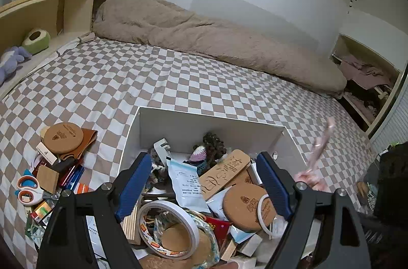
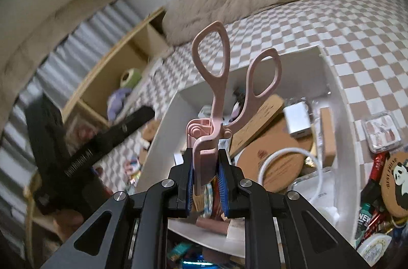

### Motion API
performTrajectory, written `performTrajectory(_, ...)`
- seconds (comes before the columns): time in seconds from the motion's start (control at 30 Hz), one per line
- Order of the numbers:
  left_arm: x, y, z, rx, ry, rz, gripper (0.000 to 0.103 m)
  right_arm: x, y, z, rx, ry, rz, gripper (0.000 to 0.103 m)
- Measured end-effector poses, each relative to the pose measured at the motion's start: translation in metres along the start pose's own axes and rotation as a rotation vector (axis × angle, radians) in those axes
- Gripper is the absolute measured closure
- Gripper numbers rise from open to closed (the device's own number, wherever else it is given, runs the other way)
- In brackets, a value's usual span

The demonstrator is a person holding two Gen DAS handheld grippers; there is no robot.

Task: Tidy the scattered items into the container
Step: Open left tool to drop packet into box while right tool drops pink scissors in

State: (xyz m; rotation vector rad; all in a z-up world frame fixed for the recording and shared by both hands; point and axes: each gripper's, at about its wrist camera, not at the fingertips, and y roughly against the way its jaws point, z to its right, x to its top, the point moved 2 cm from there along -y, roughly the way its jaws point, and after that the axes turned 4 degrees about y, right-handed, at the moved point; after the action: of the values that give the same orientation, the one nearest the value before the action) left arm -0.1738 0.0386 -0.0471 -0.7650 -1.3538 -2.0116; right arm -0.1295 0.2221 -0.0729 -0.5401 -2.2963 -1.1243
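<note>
The left gripper [image 1: 204, 182] hung over the white box [image 1: 193, 121], its blue pads [image 1: 135, 182] spread wide with nothing between them. Below them the box was packed: a roll of white tape [image 1: 168, 228] at six o'clock, a cork coaster [image 1: 247, 205] toward four o'clock, an engraved wooden tag [image 1: 224, 172] at the middle and a crocheted bit [image 1: 211, 144] up at twelve. Out at nine o'clock from the box a loose heap lay on the checked sheet [image 1: 127, 80]: another cork disc [image 1: 62, 137] and orange-handled scissors [image 1: 26, 188] among it.

Over on the right wrist view, the right gripper [image 2: 206, 172] was clamped nearly closed on a pink eyelash curler [image 2: 216, 95], its pads gripping the head end while the two finger loops stood up toward twelve o'clock. The curler hung above the box [image 2: 339, 90], not yet inside. At three to four o'clock, just outside the box wall, sat a panda coaster [image 2: 397, 182] and a clear plastic case [image 2: 382, 131]. The other gripper showed, blurred, at nine o'clock
</note>
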Motion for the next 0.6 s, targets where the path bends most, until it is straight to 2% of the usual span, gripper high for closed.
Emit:
performTrajectory(0.07, 0.001, 0.003, -0.001, 0.001, 0.0, 0.006, 0.018, -0.002, -0.005, 0.0, -0.03, 0.012, -0.029, 0.084)
performTrajectory(0.13, 0.002, 0.007, -0.002, 0.001, 0.003, 0.013, 0.018, -0.005, -0.007, 0.0, -0.048, 0.028, -0.056, 0.075)
performTrajectory(0.2, 0.003, 0.011, -0.005, -0.001, 0.009, 0.021, 0.018, -0.006, -0.002, 0.003, -0.052, 0.017, -0.05, 0.035)
performTrajectory(0.23, 0.004, 0.013, -0.007, -0.002, 0.014, 0.026, 0.018, -0.006, 0.003, 0.004, -0.052, 0.005, -0.034, 0.028)
performTrajectory(0.27, 0.004, 0.014, -0.008, -0.003, 0.019, 0.03, 0.016, -0.005, 0.008, 0.006, -0.05, -0.006, -0.016, 0.023)
performTrajectory(0.37, 0.007, 0.02, -0.012, -0.006, 0.034, 0.044, 0.011, -0.003, 0.022, 0.011, -0.032, -0.037, 0.014, 0.023)
performTrajectory(0.5, 0.008, 0.024, -0.013, -0.004, 0.042, 0.053, 0.011, 0.002, 0.034, 0.014, -0.051, -0.058, 0.064, 0.006)
performTrajectory(0.6, 0.008, 0.027, -0.013, -0.001, 0.039, 0.056, 0.011, 0.004, 0.043, 0.018, -0.065, -0.077, 0.1, 0.004)
